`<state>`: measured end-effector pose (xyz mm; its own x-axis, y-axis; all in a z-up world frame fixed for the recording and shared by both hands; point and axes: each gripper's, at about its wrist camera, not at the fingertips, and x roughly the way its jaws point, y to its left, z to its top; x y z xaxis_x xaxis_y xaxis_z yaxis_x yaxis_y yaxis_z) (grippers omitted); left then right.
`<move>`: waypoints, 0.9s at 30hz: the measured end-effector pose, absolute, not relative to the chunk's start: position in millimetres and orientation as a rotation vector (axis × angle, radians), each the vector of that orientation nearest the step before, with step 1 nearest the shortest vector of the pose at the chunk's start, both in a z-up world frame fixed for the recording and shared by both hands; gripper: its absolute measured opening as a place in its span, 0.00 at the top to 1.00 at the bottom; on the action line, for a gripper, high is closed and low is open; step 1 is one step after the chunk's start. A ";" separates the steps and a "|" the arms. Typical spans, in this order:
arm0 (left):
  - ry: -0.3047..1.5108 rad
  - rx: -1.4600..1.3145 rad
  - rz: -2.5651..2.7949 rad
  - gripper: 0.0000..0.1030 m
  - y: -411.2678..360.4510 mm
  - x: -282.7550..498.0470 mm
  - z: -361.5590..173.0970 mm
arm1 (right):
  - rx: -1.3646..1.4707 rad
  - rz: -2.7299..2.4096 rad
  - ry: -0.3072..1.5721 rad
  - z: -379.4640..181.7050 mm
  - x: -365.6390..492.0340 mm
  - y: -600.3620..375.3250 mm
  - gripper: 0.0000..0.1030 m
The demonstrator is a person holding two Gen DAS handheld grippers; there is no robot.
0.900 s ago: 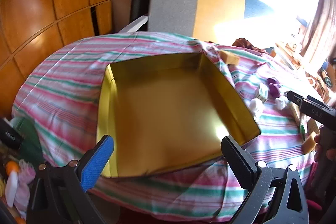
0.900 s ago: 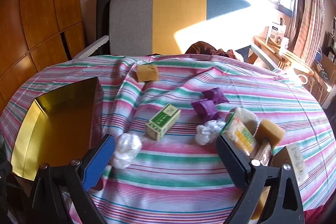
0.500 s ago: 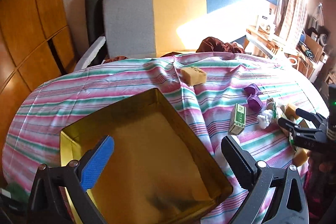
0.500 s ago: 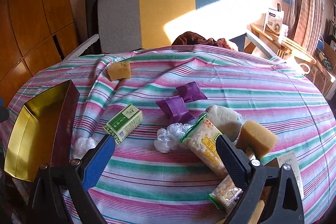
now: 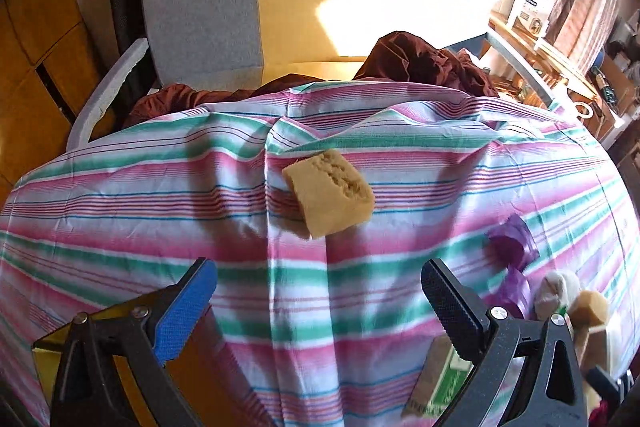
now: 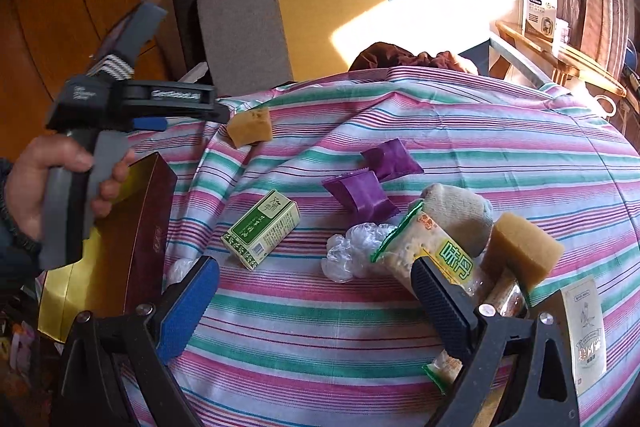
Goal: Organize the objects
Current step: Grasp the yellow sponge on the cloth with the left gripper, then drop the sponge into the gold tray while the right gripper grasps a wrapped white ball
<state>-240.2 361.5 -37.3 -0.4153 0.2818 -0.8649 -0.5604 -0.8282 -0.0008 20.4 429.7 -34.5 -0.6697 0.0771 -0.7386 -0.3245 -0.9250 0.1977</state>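
Observation:
A tan sponge block lies on the striped tablecloth, ahead of my open, empty left gripper; it also shows in the right wrist view, just beyond the left gripper's tips. The gold-lined tin box sits at the table's left; its corner shows in the left wrist view. My right gripper is open and empty above the cloth. Near it lie a green box, two purple packets, crumpled plastic, a snack bag and another sponge.
A grey, yellow and blue chair stands behind the table with brown cloth on its seat. A wooden shelf with a carton is at the right by the window. A labelled packet lies at the table's right front.
My left gripper has swung from over the gold box to the right and forward, up to the far sponge. My right gripper has shifted a little; the items look nearer.

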 end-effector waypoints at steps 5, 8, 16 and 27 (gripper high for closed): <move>0.435 -1.370 2.269 0.00 388.4 -277.5 -65.4 | -1.156 2.666 0.457 -31.4 19.1 425.2 0.05; 0.442 -1.423 2.277 0.00 396.3 -293.8 -80.1 | -1.160 2.670 0.473 -31.1 19.2 425.8 0.05; 0.418 -1.383 2.234 0.45 408.4 -293.5 -88.3 | -1.162 2.647 0.481 -31.6 20.0 430.4 0.05; 0.278 -1.180 2.235 0.45 322.6 -217.5 -15.4 | -1.197 2.611 0.458 -42.5 16.5 430.8 0.07</move>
<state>-217.5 322.6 -15.4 -0.4327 0.4027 -0.8066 -0.5883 -0.8041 -0.0858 16.5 430.8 -42.5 -0.6388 0.0791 -0.7653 -0.3346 -0.9243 0.1838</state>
